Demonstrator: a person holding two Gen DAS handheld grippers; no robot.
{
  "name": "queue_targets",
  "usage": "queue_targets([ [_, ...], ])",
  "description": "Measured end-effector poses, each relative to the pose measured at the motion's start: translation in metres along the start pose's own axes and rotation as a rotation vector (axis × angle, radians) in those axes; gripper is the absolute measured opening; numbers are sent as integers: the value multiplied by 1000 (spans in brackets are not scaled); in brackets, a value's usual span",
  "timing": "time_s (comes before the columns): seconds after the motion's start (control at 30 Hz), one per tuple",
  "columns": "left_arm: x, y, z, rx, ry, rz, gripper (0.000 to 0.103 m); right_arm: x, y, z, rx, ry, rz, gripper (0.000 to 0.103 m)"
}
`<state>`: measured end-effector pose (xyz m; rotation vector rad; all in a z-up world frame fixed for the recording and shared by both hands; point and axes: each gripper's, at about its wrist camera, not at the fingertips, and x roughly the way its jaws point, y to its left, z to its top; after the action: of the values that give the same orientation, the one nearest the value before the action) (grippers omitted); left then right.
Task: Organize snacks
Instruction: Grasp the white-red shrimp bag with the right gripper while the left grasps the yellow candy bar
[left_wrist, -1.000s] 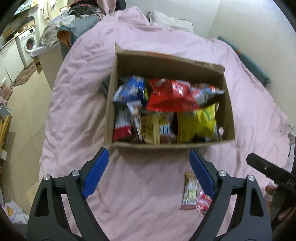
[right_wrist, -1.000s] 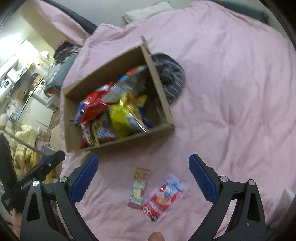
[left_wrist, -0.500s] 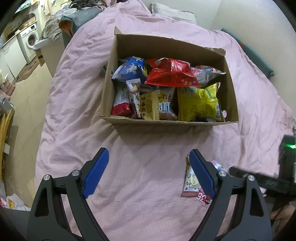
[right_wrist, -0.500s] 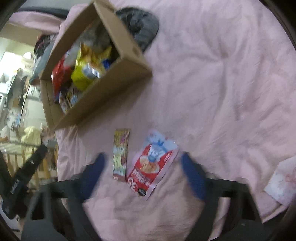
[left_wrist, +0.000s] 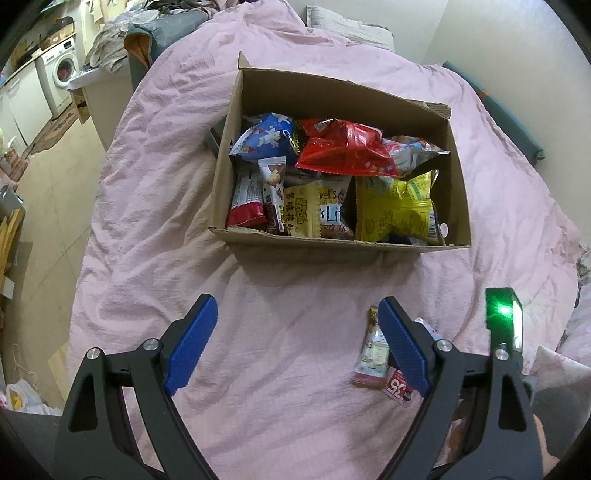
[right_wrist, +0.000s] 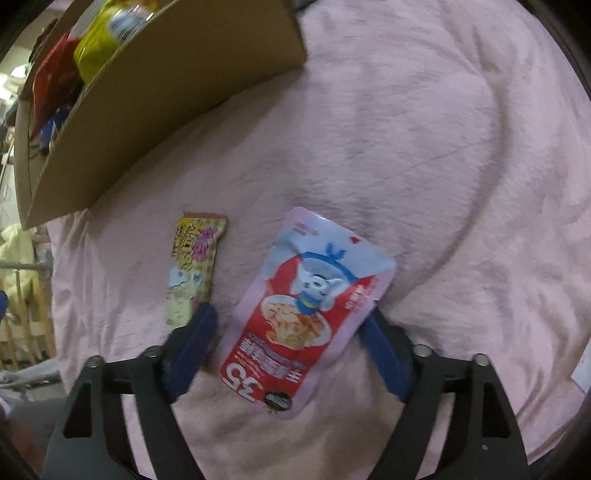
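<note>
Red pouch (right_wrist: 303, 314) lies between the right gripper's (right_wrist: 291, 317) spread fingers.

pink rumpled duvet (left_wrist: 155, 155) covers the whole bed, pillow (left_wrist: 343, 24) up by the plain pale wall (left_wrist: 491, 33). Off the left side there's beige floor (left_wrist: 48, 173), a washing machine (left_wrist: 61, 70) and clothes piled on a unit (left_wrist: 110, 40)

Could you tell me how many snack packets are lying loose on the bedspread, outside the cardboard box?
2: a slim yellow stick packet nearer the cardboard box, and a red-and-pink pouch beside it, between the right gripper fingers. Others may be hidden.
</note>
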<state>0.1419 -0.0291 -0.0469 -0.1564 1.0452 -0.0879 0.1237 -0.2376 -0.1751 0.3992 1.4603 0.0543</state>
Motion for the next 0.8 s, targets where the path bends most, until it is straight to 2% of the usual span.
queue_targets([
  [0.07, 0, 1, -1, -7, 1, -1, 87, 5, 8, -3, -31, -13, -42, 91],
  [0.17, 1, 2, -1, -10, 8, -4, 87, 9, 21, -11, -82, -69, -125, 87],
  [0.23, 1, 1, -2, -10, 10, -5, 87, 8, 27, -16, -130, -99, -170, 76],
  [0.3, 2, -1, -3, -6, 13, -7, 87, 4, 31, -19, -154, -113, -182, 58],
  [0.33, 3, -2, -3, -3, 15, -7, 87, 1, 30, -20, -161, -116, -175, 53],
  [0.4, 8, -6, -5, 12, 31, -7, 87, -7, 23, -24, -158, -117, -143, 33],
  [0.5, 25, -18, -13, 70, 101, -4, 87, -22, 11, -29, -132, -127, -59, 22],
  [0.67, 59, -44, -29, 176, 220, -41, 86, -52, -6, -39, -124, -184, 59, 22],
  [0.8, 83, -70, -38, 286, 263, -45, 86, -66, -22, -42, -104, -210, 97, 22],
])
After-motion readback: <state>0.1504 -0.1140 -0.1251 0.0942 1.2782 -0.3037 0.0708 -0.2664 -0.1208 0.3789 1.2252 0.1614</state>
